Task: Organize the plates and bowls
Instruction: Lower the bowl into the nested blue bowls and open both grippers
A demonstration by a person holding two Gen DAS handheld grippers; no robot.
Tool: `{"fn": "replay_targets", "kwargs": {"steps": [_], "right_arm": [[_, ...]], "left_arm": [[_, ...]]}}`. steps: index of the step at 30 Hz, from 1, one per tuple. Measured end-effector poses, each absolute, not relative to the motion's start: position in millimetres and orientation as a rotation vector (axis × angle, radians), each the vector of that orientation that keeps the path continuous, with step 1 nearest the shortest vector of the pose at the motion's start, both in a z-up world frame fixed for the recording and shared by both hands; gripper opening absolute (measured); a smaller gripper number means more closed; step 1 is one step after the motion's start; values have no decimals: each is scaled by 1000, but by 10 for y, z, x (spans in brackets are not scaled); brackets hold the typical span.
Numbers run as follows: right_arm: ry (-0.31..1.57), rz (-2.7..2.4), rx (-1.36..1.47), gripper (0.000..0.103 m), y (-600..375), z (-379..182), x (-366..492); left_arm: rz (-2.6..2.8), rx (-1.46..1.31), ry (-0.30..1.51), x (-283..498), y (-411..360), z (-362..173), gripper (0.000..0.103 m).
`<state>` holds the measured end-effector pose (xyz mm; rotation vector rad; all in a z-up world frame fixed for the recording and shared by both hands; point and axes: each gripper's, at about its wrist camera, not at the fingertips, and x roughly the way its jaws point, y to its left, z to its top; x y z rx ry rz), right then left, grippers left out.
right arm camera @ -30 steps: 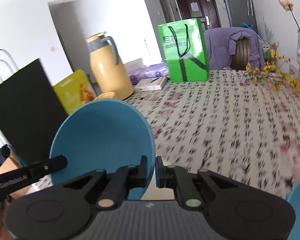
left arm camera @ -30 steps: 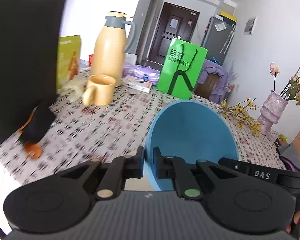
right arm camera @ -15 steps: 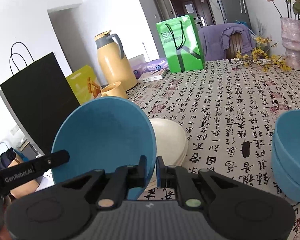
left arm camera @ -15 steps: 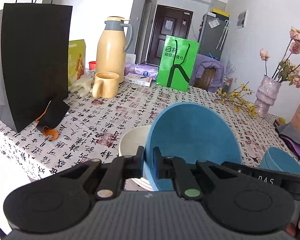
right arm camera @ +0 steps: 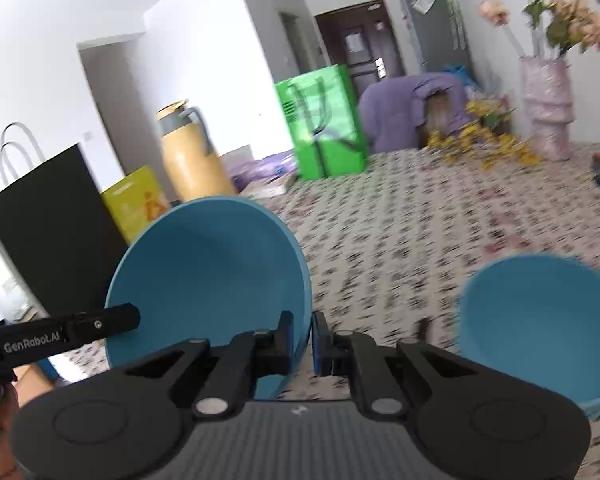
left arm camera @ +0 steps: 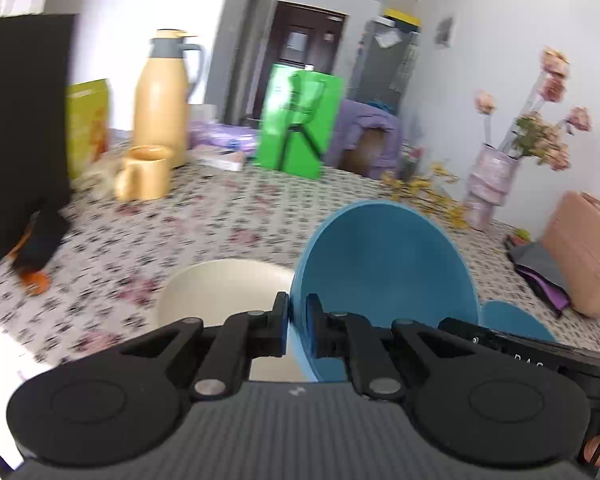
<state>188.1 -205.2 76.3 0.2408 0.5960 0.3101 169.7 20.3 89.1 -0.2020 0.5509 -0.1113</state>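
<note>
Blue plastic-looking rim is pinched from both sides: the left gripper (left arm camera: pixel 297 330) clamps one edge of the blue bowl (left arm camera: pixel 384 280) between its fingers, and the right gripper (right arm camera: pixel 312 338) clamps the opposite edge of the same bowl (right arm camera: pixel 208 276), its fingers pressed onto the thin wall. The bowl is smooth, matte, plain blue inside, and it is tipped up on edge, held in the air above the near part of the table (left arm camera: pixel 228 220).

Just below and to the left of it in the left wrist view sits a cream bowl (left arm camera: pixel 224 292), upright on the table; I cannot tell whether it is one bowl or a stack. On the other side stands another blue bowl (right arm camera: pixel 540 328), upright, close to the right gripper; its rim also peeks out in the left view (left arm camera: pixel 516 320).

Farther out, the patterned tablecloth carries a yellow mug (left arm camera: pixel 144 174) beside a tall yellow thermos jug (left arm camera: pixel 162 96), a black paper bag (left arm camera: pixel 20 128) at the left edge with a yellow-green box (left arm camera: pixel 88 124) behind it, and a green shopping bag (left arm camera: pixel 300 120) in the middle. A pale vase (left arm camera: pixel 490 184) with pink flowers stands at the far right, yellow blossom sprigs (left arm camera: pixel 428 192) lying at its foot. Both views are blurred.
</note>
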Motion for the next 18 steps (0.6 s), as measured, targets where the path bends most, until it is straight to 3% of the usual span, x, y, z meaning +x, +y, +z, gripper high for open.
{"fn": "replay_targets", "kwargs": {"steps": [18], "right_arm": [[598, 21, 321, 12, -3697, 839, 1912]], "left_arm": [[-458, -164, 695, 2423, -1315, 817, 9]]}}
